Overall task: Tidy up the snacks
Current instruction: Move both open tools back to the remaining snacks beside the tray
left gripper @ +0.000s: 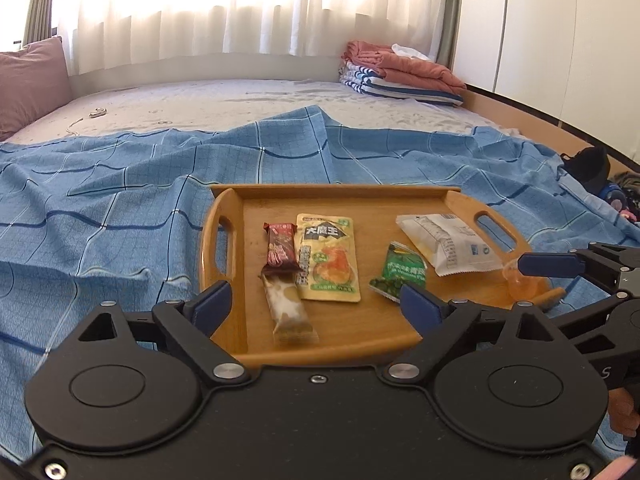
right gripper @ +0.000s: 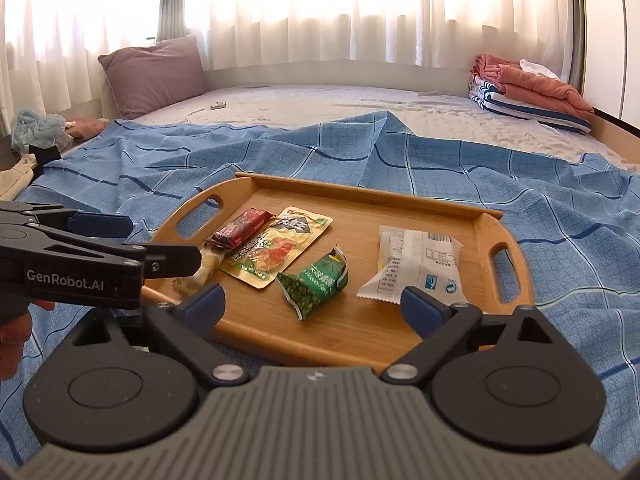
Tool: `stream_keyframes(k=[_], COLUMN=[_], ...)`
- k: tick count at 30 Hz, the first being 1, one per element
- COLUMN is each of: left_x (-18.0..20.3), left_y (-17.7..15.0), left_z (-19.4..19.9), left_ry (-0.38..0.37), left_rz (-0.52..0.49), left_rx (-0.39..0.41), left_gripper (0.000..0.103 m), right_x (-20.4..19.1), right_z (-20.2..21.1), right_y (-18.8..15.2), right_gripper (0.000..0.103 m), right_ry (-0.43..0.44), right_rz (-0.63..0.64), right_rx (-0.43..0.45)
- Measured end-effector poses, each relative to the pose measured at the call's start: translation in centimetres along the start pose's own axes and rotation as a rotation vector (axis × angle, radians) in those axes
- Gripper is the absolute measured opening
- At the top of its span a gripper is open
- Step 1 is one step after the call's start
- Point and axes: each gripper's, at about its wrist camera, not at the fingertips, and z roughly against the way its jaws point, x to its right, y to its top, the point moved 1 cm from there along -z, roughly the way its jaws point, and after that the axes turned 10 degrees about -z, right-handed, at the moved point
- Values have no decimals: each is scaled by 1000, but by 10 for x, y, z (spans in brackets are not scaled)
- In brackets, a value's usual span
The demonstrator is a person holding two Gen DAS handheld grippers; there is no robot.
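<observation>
A wooden tray (left gripper: 460, 204) (right gripper: 400, 200) lies on a blue checked sheet. In it are a red-brown bar (left gripper: 281, 247) (right gripper: 242, 226), a yellow pouch (left gripper: 326, 258) (right gripper: 276, 250), a beige bar (left gripper: 288, 308) (right gripper: 200, 270), a green packet (left gripper: 400, 274) (right gripper: 316, 282) and a white packet (left gripper: 450, 242) (right gripper: 412, 266). A small orange jelly cup (left gripper: 522, 280) sits at the tray's right front corner, close to the right gripper's fingers. My left gripper (left gripper: 316, 304) is open over the tray's near edge. My right gripper (right gripper: 314, 304) is open over the tray's near edge.
The blue sheet (left gripper: 100, 208) (right gripper: 560, 184) covers the near part of a bed. Folded towels and clothes (left gripper: 396, 68) (right gripper: 528, 88) lie at the far right. A mauve pillow (right gripper: 156, 72) stands at the head. Dark objects (left gripper: 592, 164) lie at the bed's right edge.
</observation>
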Motion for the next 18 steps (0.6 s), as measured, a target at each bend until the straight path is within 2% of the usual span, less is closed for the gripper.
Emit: stream_keyframes(k=[10,18], left_x=[28,37], left_y=[-49,-90], left_z=[51,66], left_ry=[18,15], left_rz=[-77,-31], left_rx=[28,-8], left_gripper=[94,95], right_x=[-2,-8], right_z=[65,89], right_y=[-46,-87], right_gripper=[103,103], right_ry=[1,-42], right_rz=[43,69], right_rx=[35,25])
